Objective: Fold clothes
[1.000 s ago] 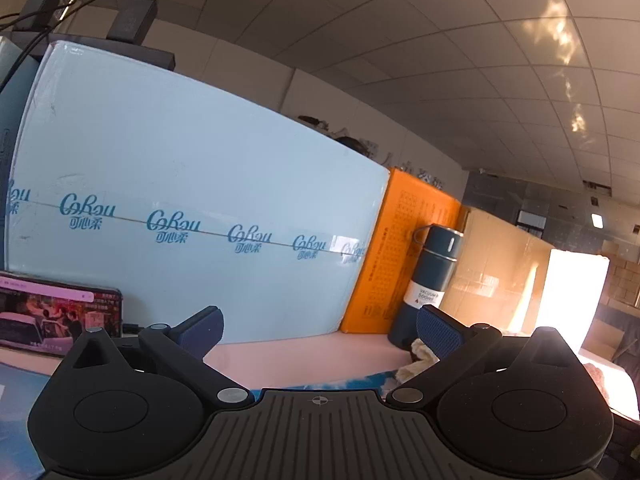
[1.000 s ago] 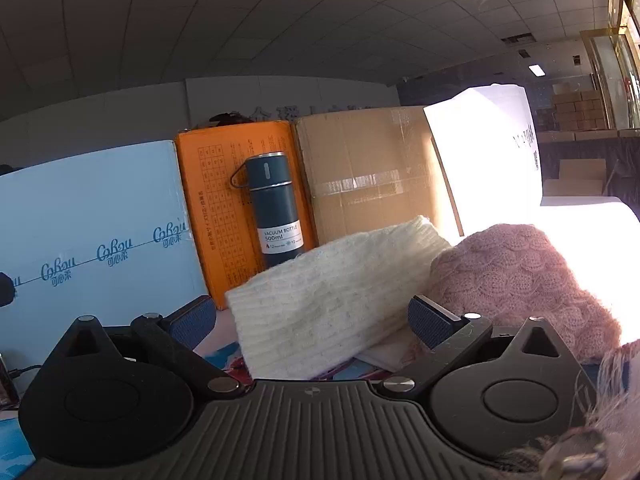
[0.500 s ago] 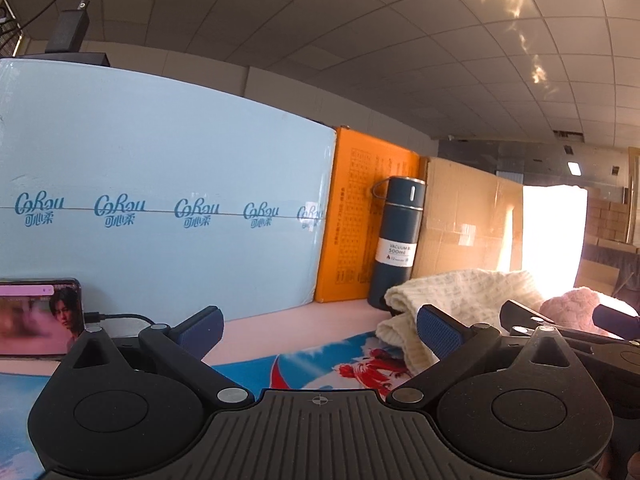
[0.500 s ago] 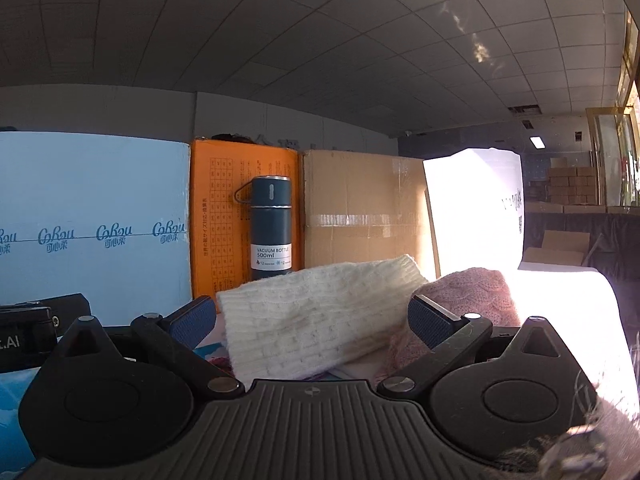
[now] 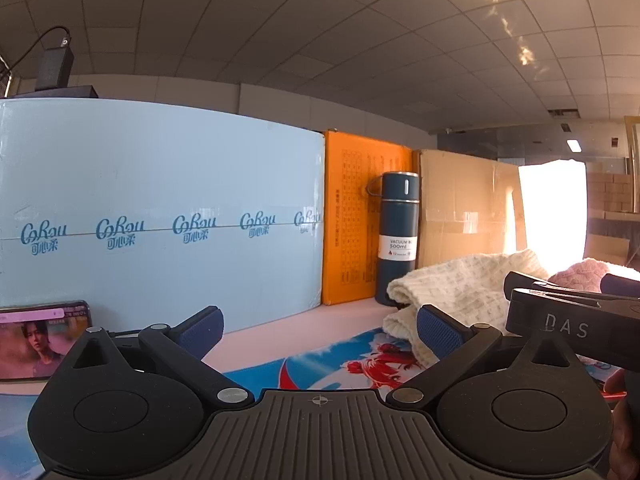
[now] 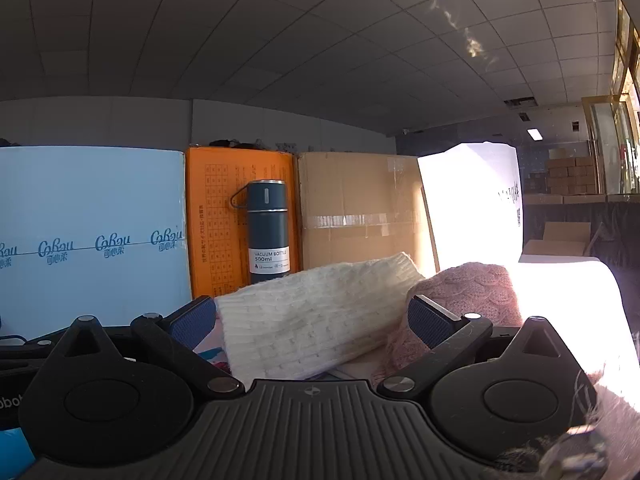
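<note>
A folded cream knit garment lies on the table, with a pink knit garment beside it on the right. My right gripper is open just in front of the cream knit, its fingers to either side of it and nothing held. In the left wrist view the cream knit sits to the right, and the pink one peeks out behind the other gripper's body. My left gripper is open over the printed mat, holding nothing.
A dark blue vacuum bottle stands by an orange box. A pale blue carton, a brown cardboard box and a sunlit white board wall the back. A phone showing video leans at the left.
The left view has swung right and levelled, bringing the cream knit and the right gripper's body into sight. The right gripper has tilted level and stays in front of the cream knit.
</note>
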`<state>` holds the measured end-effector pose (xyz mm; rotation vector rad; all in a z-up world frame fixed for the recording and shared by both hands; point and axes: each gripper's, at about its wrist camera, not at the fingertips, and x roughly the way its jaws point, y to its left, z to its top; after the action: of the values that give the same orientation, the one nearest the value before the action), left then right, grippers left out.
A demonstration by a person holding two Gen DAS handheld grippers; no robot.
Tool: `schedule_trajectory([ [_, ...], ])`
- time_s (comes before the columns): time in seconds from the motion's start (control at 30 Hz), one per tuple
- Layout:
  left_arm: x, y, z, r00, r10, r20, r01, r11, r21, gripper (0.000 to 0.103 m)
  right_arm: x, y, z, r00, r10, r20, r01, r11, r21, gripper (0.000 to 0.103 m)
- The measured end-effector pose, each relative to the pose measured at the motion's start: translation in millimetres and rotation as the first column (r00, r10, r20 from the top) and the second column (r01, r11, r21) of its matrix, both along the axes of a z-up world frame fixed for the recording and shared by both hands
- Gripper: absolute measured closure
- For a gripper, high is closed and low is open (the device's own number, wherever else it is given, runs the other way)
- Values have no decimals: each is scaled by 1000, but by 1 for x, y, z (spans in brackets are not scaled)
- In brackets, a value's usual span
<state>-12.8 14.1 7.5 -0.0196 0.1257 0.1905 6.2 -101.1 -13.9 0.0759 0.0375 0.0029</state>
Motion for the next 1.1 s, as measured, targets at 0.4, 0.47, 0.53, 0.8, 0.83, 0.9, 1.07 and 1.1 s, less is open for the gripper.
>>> schedule_trajectory([
  [0.4,1,-2,-1,1000,-5,-6,5,1000,8,0,0,-4,-1,1000,11,-7,-11,1000,26,0],
  [0.47,1,-2,-1,1000,-6,-8,6,1000,8,0,0,-5,-1,1000,12,-8,-12,1000,28,0],
  [0.53,2,-2,-1,1000,-6,-10,6,1000,7,0,0,-5,-1,1000,13,-10,-13,999,31,0],
  [0.8,2,-2,-1,1000,-8,-14,8,1000,5,0,0,-8,-3,1000,17,-7,-17,999,38,0],
  [0.83,2,-2,-1,1000,-9,-14,9,1000,5,0,0,-8,-3,1000,17,-8,-17,999,39,0],
  [0.9,2,-1,-1,1000,-9,-14,9,1000,5,0,0,-8,-3,1000,18,-8,-18,999,40,0],
  [1.07,2,-1,-1,1000,-11,-14,11,1000,7,0,1,-9,-3,1000,20,-7,-20,999,44,0],
  [1.1,2,-1,-1,1000,-11,-14,11,1000,7,0,1,-9,-3,1000,20,-7,-20,999,44,0],
])
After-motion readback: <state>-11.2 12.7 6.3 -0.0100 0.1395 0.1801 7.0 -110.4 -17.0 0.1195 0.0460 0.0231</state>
